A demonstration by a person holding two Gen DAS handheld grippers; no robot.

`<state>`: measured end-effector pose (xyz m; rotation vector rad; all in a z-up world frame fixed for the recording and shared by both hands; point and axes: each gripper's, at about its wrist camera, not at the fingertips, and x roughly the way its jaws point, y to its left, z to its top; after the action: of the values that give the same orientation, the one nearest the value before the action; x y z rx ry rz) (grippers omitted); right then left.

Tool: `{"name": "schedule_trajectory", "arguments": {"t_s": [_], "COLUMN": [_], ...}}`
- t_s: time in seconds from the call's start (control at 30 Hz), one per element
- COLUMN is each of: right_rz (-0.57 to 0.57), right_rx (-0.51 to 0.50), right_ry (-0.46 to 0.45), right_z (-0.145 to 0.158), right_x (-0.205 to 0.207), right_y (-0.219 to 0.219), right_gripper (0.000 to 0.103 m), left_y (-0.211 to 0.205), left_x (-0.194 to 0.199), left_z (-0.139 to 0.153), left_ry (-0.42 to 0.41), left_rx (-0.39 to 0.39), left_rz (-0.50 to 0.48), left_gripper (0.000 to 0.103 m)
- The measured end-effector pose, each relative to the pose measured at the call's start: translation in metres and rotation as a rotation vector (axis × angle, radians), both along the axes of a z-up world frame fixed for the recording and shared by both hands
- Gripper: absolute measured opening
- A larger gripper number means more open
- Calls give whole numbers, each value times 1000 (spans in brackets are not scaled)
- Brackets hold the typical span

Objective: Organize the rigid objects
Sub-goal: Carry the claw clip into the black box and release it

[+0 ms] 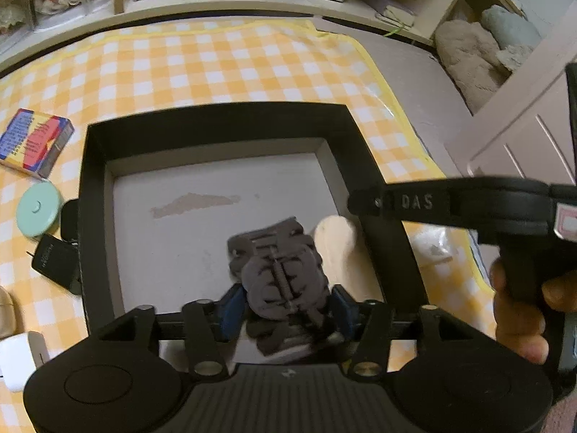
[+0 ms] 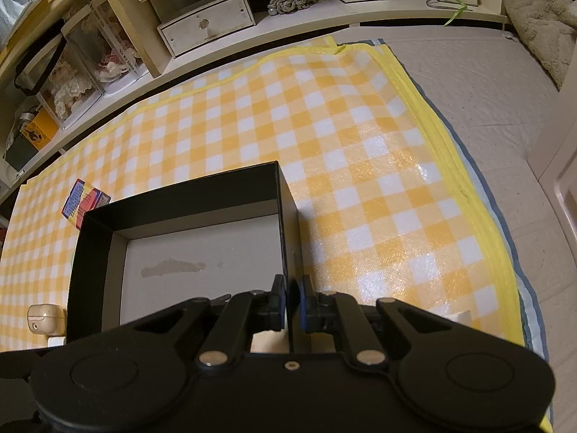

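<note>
Checked mat (image 2: 360, 137), right hand-held gripper (image 2: 290, 301) pinching box (image 1: 216, 119) wall, left (image 1: 285, 306) w/ clip (image 1: 277, 270)

Checked mat (image 2: 360, 137) before cluttered shelves (image 2: 295, 21).

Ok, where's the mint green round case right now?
In the left wrist view the mint green round case lies on the checked mat, left of the black box, between the colourful card box and a small black item.

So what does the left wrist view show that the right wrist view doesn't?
Only the left: the left gripper clamping a dark grey clip over the box, a mint round case, the right gripper's body. Only the right: the right gripper pinching the box wall. Both: black box, colourful card box, checked mat.
</note>
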<state>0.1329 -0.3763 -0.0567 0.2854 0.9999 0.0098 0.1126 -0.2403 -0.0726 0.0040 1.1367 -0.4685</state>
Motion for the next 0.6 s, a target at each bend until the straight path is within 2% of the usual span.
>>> {"name": "schedule_trajectory", "arguments": {"t_s": [0.13,0.27,0.6], "right_rz": [0,1,-1], "right_rx": [0,-1,-3], "right_ry": [0,0,0], "right_z": [0,0,1], "right_x": [0,0,0], "right_y": [0,0,0], "right_gripper": [8,8,8], "left_y": [2,7,28], "left_x": [-5,-14,-36], "left_z": [4,13,50], "left_ry": [-9,-28,-132], "left_rx": [-4,-7,2], "left_rz": [-8,-18,-35], "left_gripper": [62,76,100]}}
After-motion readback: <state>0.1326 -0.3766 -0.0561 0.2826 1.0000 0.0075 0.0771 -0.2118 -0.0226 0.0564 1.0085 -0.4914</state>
